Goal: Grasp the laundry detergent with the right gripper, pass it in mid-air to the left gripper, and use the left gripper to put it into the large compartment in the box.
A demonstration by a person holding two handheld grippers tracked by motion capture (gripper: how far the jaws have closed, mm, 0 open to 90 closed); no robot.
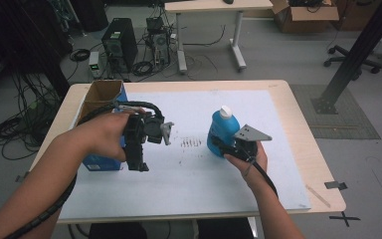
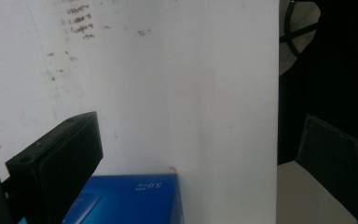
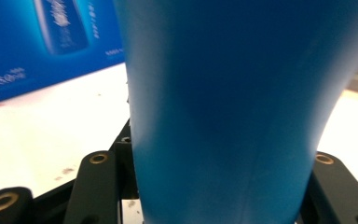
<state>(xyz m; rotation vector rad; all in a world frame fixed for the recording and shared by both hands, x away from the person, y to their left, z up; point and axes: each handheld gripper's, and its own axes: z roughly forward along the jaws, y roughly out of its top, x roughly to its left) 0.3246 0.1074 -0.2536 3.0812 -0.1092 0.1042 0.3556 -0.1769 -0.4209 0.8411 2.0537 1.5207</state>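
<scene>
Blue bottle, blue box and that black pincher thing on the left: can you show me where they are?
blue bottle (image 1: 219, 130), high view, on its blue body below the white cap.
blue box (image 1: 99, 162), high view, on its blue front face.
left gripper (image 1: 138, 162), high view, at the tips of its black jaws.

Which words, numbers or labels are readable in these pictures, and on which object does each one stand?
"300": on the blue box, small white print near its lower corner in the right gripper view; the digits are blurred, so this reading is uncertain.
Other white print on the box: too blurred to read in both gripper views.
Blue bottle: no readable text.
Marks on the white mat: smudges, not writing.
</scene>
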